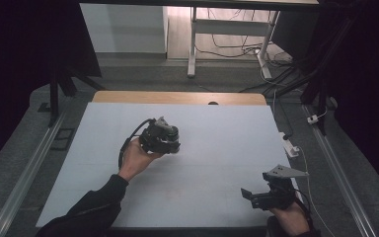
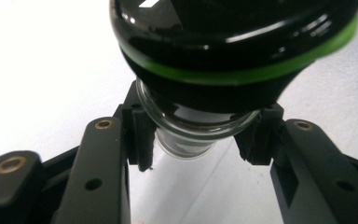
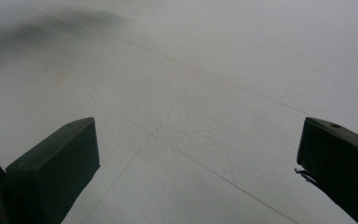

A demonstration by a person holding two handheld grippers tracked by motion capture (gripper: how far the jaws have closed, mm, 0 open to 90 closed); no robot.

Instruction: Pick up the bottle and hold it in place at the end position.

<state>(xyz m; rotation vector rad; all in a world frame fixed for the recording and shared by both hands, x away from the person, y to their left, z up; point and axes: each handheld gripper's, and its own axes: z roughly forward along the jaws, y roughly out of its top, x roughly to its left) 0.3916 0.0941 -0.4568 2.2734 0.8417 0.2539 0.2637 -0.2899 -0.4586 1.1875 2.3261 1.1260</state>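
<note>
High view: the left hand (image 1: 137, 157) holds the left gripper (image 1: 173, 144) over the middle of the white table (image 1: 217, 163), with open surface on every side of it. What sits between its fingers is too dark and small here to make out. The right gripper (image 1: 249, 196) hangs low near the table's near right corner, close to the right edge, its grey plate on top; the right hand (image 1: 292, 217) is cut off by the bottom of the frame. A bare wooden strip (image 1: 177, 97) shows at the table's far edge.

Left gripper view: the two jaws pinch the clear glass neck (image 2: 189, 135) of a glossy black object with a green band (image 2: 242, 72). The black body bulges out beyond the fingertips and is cut off at the top, so its full shape cannot be told. The neck's end points back between the fingers (image 2: 142, 140), above white table.

Right gripper view: the right gripper's fingers (image 3: 56, 168) stand wide apart with nothing between them. Bare white surface lies between and beyond them, crossed by faint seams. A dark blur (image 3: 88, 18) far ahead to the fingers' left is too soft to identify.
</note>
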